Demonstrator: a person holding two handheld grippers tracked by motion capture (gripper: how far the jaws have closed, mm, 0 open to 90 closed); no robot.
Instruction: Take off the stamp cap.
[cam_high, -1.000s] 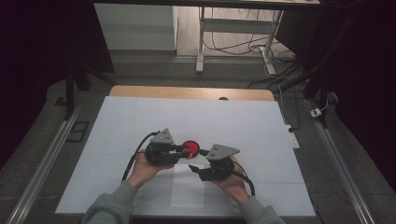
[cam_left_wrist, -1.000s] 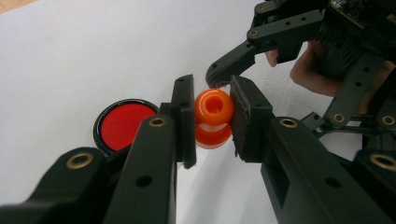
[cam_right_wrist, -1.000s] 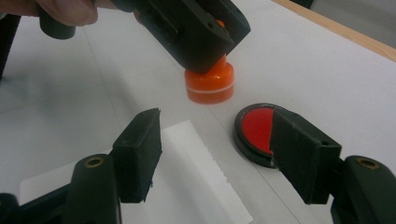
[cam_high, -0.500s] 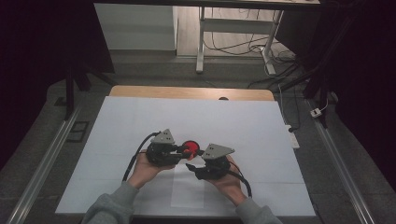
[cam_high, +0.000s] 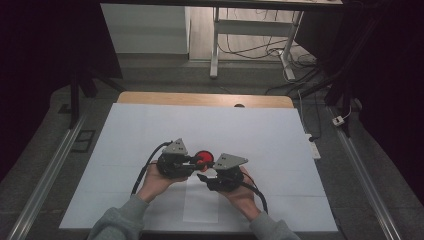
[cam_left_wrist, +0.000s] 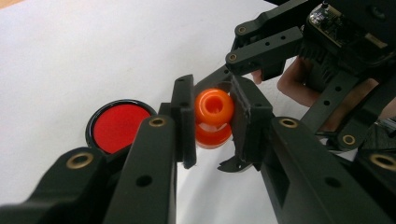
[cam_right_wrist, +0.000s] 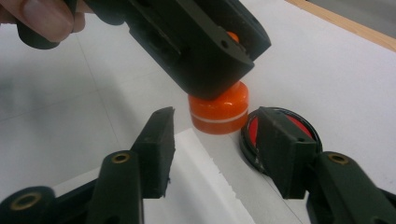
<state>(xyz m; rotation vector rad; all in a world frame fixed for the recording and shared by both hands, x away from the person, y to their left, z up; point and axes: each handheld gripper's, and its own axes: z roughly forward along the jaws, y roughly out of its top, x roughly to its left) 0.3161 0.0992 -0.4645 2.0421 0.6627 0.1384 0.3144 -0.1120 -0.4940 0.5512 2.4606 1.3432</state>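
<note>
the left hand-held gripper (cam_left_wrist: 210, 123) is clamped on the neck of a small orange bottle-like piece (cam_left_wrist: 213, 116) at the centre of the left gripper view, apparently to steady it for the other hand. the right hand-held gripper (cam_right_wrist: 212, 140) has just been closing, its jaws apart on either side of the piece's banded orange base (cam_right_wrist: 218, 112) without pressing it, likely lining up to grip or twist it. just beside it, at lower left of that view, a red disc in a black rim (cam_left_wrist: 117, 126) lies on the white table (cam_high: 150, 125).
</note>
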